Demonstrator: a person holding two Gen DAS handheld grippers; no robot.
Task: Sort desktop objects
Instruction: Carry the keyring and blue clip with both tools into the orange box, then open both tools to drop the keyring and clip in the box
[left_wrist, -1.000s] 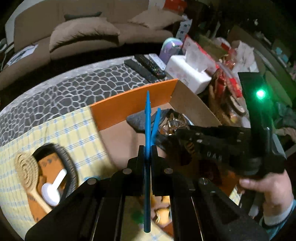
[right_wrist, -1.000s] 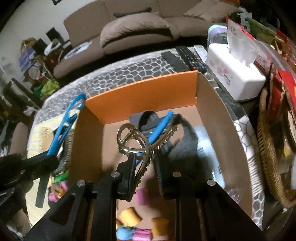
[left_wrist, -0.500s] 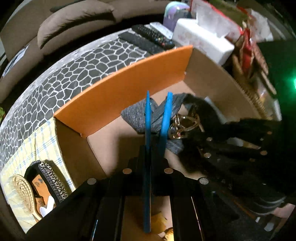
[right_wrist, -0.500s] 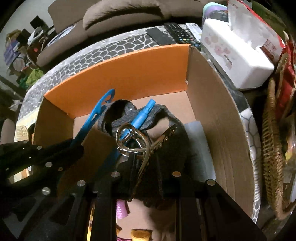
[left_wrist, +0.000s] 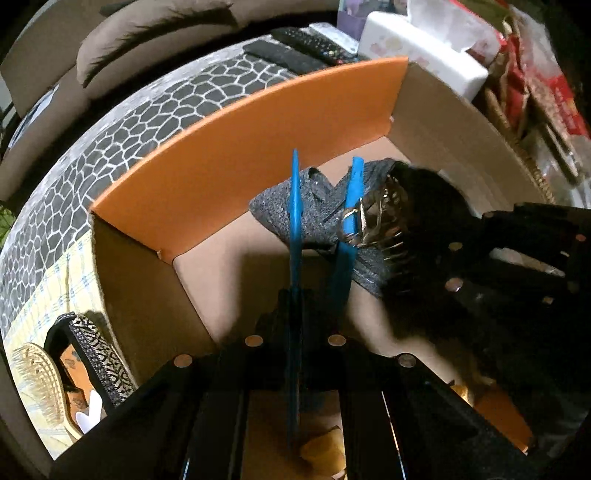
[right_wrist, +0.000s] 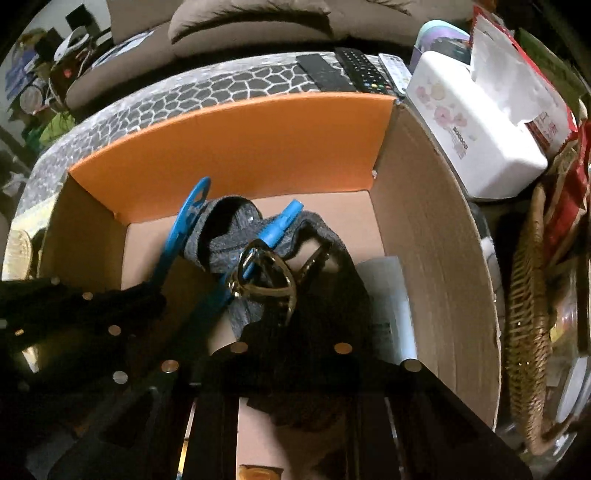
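Observation:
A cardboard box (left_wrist: 258, 147) with an orange far wall (right_wrist: 236, 147) fills both views. Inside it lies a grey knitted cloth (left_wrist: 317, 218) with a blue pen-like stick (right_wrist: 284, 221) across it. My left gripper (left_wrist: 295, 306) is shut on a flat blue plastic tool (left_wrist: 295, 221), seen edge-on, whose holed tip (right_wrist: 195, 195) hangs over the cloth. My right gripper (right_wrist: 284, 314) is shut on a gold hair claw (right_wrist: 266, 269), held just above the cloth, beside the blue stick. The claw (left_wrist: 376, 221) and the right gripper's dark body (left_wrist: 517, 258) also show in the left wrist view.
A white tissue box (right_wrist: 476, 136) and remotes (right_wrist: 354, 70) stand behind the box. To the right is a wicker basket (right_wrist: 528, 295). Left of the box a hairbrush (left_wrist: 37, 384) and a black patterned tray (left_wrist: 96, 354) lie on yellow checked cloth. A white packet (right_wrist: 391, 306) lies inside the box.
Both grippers have sunk into the box and tipped further downward. The blue tool and the gold claw now hang low over the grey cloth, close together.

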